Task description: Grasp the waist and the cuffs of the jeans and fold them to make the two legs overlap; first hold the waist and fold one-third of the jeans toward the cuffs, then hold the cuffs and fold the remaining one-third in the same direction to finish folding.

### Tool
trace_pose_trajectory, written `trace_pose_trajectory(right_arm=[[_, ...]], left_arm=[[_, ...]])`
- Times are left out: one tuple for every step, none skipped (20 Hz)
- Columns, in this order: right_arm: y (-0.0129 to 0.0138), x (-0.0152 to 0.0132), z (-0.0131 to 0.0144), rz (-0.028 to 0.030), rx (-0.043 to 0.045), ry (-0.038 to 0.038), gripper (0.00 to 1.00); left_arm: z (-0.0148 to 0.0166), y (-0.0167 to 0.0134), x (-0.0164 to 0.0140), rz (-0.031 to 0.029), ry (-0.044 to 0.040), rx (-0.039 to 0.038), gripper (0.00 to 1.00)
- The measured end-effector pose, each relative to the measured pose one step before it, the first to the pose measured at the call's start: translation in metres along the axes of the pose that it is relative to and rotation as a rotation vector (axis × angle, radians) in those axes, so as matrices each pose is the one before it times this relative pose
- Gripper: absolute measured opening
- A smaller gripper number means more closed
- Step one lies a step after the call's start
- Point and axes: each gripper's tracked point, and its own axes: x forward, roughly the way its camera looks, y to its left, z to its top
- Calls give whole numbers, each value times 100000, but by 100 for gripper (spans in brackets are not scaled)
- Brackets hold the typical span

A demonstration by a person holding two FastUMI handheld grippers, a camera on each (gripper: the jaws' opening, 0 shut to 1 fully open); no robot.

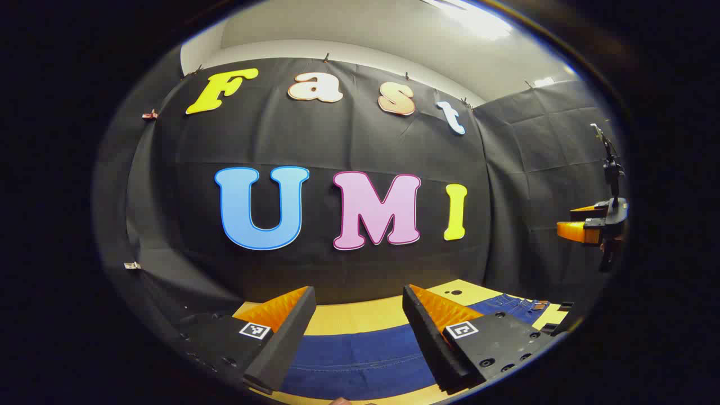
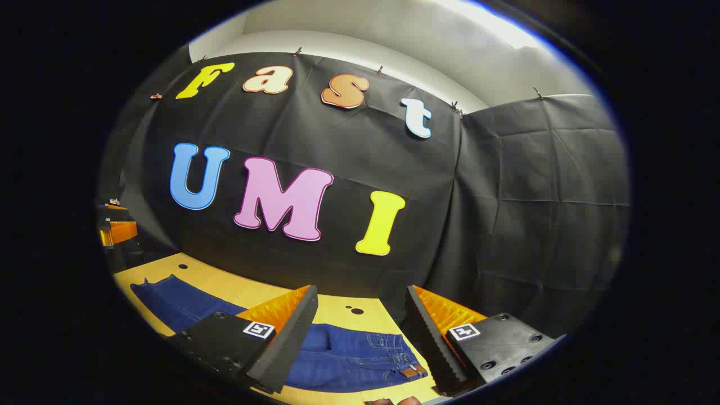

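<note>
While my left tongs (image 1: 357,332) and right tongs (image 2: 360,332) hang apart and empty, the dark blue denim jeans (image 2: 349,357) lie flat on the yellow wooden tabletop (image 2: 236,289), seemingly unfolded; every fold remains.

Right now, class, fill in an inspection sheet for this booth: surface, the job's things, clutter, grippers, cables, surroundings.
Surface: yellow table with small dark holes.
Job's things: blue jeans lying flat on the table, waist below the right gripper, not yet folded.
Clutter: nothing seen.
Grippers: left gripper and right gripper above the jeans, fingers apart, holding nothing.
Cables: nothing seen.
Surroundings: black cloth wall, pale ceiling.
</note>
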Motion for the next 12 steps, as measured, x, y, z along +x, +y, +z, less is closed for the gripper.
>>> trace_pose_trajectory(right_arm=[[-49,-13,-41,-151,825,282,96],[-81,-7,43,-325,891,84,94],[-87,4,-41,-353,1172,116,94],[-21,-36,-17,-331,1279,157,94],[-24,-42,-70,-205,1216,210,94],[7,3,-137,-74,937,300,94],[9,9,-121,-184,578,402,94],[-75,-69,-100,-180,276,274,94],[-67,48,-83,-308,137,266,94],[6,-48,-35,-157,222,91,96],[102,-95,1,28,199,22,96],[65,-59,-74,-65,24,50,96]], left_arm=[[-24,32,-24,9,393,-353,97],[18,22,-11,36,127,-467,97],[-128,62,-8,187,162,-488,97],[-179,50,-88,195,358,-205,97],[-12,81,5,338,375,15,97],[84,86,29,198,-185,-85,97],[106,75,-35,-12,-33,-183,97],[63,53,-60,183,-106,-87,97],[-84,35,-55,-41,16,-30,97],[32,-11,-17,-137,55,67,97],[-133,-31,11,-3,165,156,99],[-104,40,40,-178,287,80,97]])
